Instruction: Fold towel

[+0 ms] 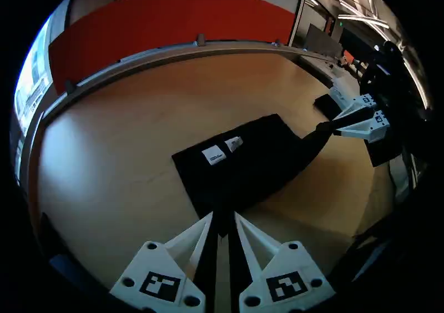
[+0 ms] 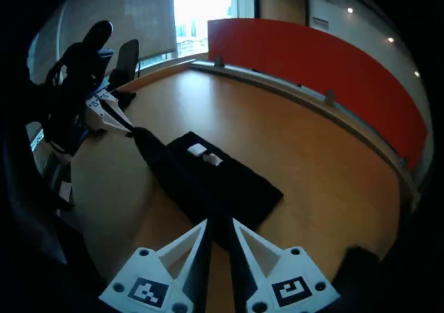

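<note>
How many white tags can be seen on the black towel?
2, side by side on the towel: a larger tag and a smaller tag. Others may hide underneath.

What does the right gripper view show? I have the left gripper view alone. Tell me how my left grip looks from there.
Observer: The left gripper pinches a corner of the towel, and the cloth rises off the table to it.
Operator: Now check the right gripper close up.
Observer: The right gripper has its fingers closed on the towel's near corner, with cloth between them.
Operator: Say what stands behind the left gripper.
Observer: Black chairs, beside a bright window.
</note>
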Demonstrator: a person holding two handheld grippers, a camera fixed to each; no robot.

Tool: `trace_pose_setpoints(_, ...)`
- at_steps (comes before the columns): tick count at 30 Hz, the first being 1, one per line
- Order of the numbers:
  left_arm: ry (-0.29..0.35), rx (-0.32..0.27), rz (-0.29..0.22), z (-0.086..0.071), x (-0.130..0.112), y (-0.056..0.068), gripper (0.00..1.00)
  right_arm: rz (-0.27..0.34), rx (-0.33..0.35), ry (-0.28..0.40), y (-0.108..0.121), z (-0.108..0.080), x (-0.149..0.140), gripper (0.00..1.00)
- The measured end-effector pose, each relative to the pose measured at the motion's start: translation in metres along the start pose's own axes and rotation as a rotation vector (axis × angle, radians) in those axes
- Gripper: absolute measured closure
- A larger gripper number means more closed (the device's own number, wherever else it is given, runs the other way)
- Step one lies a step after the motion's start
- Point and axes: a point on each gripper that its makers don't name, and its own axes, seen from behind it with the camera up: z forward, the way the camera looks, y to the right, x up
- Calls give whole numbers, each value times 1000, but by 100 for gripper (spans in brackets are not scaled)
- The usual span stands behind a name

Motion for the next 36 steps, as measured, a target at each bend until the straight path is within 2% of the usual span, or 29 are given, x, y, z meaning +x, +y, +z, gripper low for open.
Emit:
trace_pose_setpoints(5, -15, 11, 3, 12, 6, -5, 89, -9, -17, -6, 14, 11, 3, 82)
trace_pose_setpoints(12, -37, 39, 7, 27, 11, -16, 89, 8, -31, -3, 30, 27, 10, 82)
trace_pose_setpoints(18, -49, 46, -11, 33, 12, -20, 89, 10, -33, -15, 35, 35, 7, 82)
trace_pose_setpoints(27, -76, 71, -1, 51, 3, -29, 87, 19, -28, -37, 37, 49, -1, 82)
trace_pose_setpoints(32, -69, 83, -6, 62, 2, -33, 87, 28, -43, -55, 40, 59, -9, 82)
trace_pose_setpoints(36, -61, 92, -14, 70, 4, -38, 82, 47, -59, -57, 45, 65, -10, 82)
